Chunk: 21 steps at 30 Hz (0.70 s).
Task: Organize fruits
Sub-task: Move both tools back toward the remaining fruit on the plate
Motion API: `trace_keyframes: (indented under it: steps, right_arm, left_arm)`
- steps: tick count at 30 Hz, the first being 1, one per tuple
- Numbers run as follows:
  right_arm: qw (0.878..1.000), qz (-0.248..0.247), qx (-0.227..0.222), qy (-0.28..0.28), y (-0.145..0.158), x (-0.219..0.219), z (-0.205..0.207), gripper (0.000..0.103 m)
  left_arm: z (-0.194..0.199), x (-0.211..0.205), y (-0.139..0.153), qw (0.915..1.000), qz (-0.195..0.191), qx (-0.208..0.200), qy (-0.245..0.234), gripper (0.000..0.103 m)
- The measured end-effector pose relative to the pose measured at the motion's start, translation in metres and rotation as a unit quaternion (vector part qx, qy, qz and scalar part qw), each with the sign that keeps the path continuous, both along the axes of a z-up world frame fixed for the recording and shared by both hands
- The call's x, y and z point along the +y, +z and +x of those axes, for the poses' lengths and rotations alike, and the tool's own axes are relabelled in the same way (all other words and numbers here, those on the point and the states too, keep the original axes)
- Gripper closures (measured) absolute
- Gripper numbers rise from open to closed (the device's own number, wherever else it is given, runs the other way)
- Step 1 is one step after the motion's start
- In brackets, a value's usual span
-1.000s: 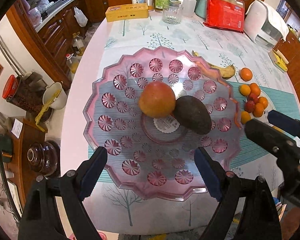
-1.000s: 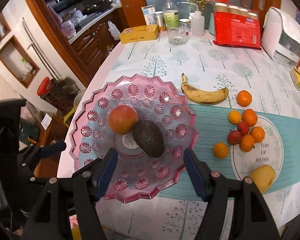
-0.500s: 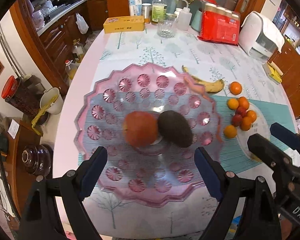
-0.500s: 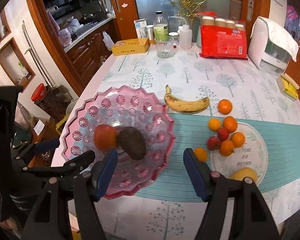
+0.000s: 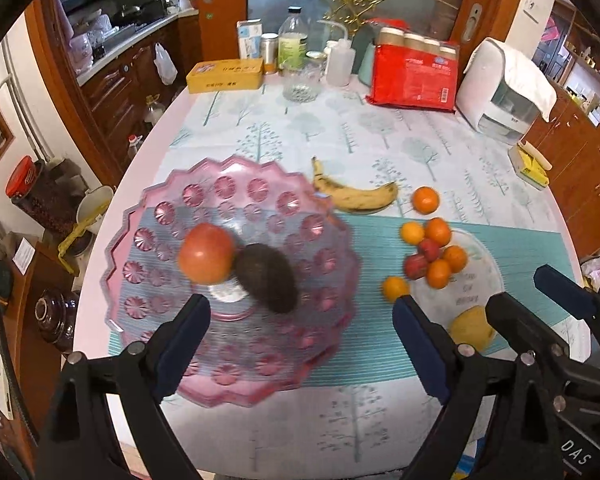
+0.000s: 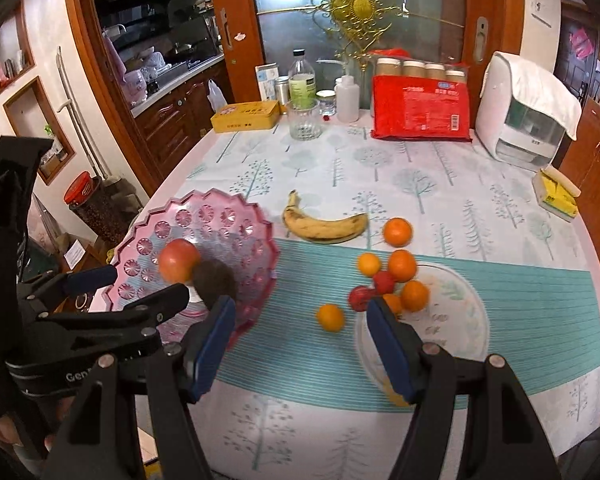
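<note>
The avocado (image 5: 269,278) is lying long axis slanting away-left in the bowl (image 5: 148,216), beyond the empty, just-widening left gripper (image 5: 300,344); the right gripper (image 6: 300,344) is gaping, empty.

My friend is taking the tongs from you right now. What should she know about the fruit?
Left tongs: open, nothing between them; they have just been opening wider.
Right tongs: open, nothing held.
Pink plate sits at the table's left side and already holds the apple and the avocado, which touch.
Left to sort: the banana just right of the plate, the loose oranges such as the one on the teal mat, the cluster of oranges and small red fruits, and a yellow fruit near the table's front edge.
</note>
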State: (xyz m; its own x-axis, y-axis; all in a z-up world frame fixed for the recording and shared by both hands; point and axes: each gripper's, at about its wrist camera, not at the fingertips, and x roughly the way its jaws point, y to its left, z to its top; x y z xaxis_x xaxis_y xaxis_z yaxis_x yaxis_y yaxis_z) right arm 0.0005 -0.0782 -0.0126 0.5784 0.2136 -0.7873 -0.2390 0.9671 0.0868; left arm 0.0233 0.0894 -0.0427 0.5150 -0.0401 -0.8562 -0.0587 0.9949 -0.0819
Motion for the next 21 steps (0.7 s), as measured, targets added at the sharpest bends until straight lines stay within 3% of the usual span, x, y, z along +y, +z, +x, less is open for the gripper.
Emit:
trace_keyframes:
  steps: [14, 21]
  right_arm:
    - [1.0, -0.002, -0.006, 0.026, -0.003, -0.084, 0.003, 0.027]
    - [0.999, -0.015, 0.02, 0.044, -0.027, -0.111, 0.014, 0.027]
  left_arm:
    - [-0.002, -0.085, -0.004, 0.9998, 0.002, 0.001, 0.018, 0.01]
    - [-0.001, -0.107, -0.031, 0.9991, 0.01, 0.023, 0.034, 0.01]
